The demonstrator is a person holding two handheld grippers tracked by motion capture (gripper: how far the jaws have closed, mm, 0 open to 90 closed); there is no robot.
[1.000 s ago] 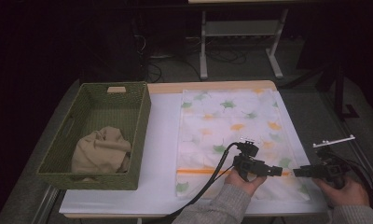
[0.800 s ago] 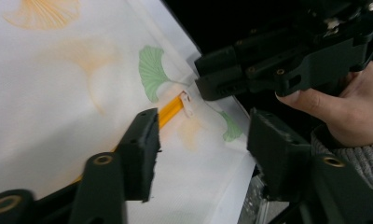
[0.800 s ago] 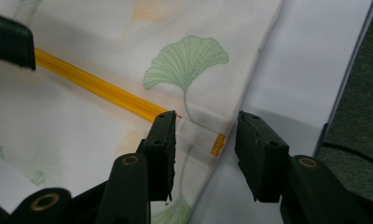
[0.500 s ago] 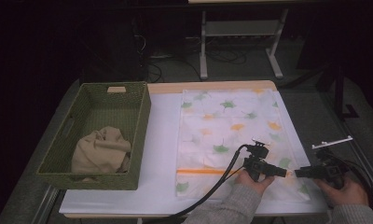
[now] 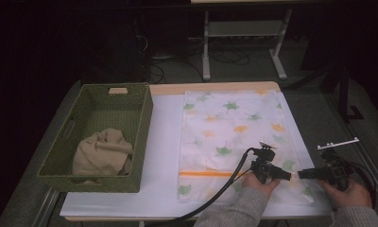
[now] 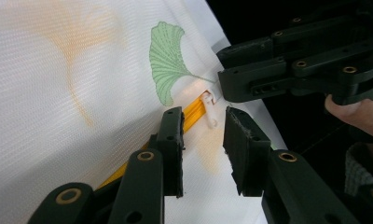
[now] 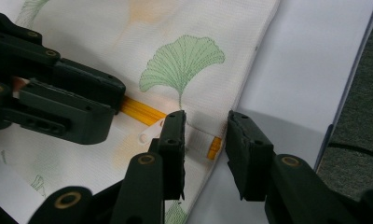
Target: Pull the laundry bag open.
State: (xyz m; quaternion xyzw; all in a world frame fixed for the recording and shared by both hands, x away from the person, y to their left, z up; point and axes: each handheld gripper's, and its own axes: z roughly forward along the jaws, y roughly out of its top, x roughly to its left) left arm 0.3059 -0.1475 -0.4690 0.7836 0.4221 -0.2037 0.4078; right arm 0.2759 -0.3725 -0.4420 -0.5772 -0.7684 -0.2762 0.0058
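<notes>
Two grippers meet at the near right end of the leaf-print zip bag (image 5: 234,137), which lies flat on the white table (image 5: 166,142) right of the green basket (image 5: 99,135) holding a beige cloth (image 5: 102,152). The left gripper (image 6: 201,140) has been closing, jaws narrow around the white zipper pull (image 6: 208,109), not yet pinching. The right gripper (image 7: 204,140), also narrowing, straddles the bag's end tab (image 7: 198,142). Unzipping looks barely begun.
</notes>
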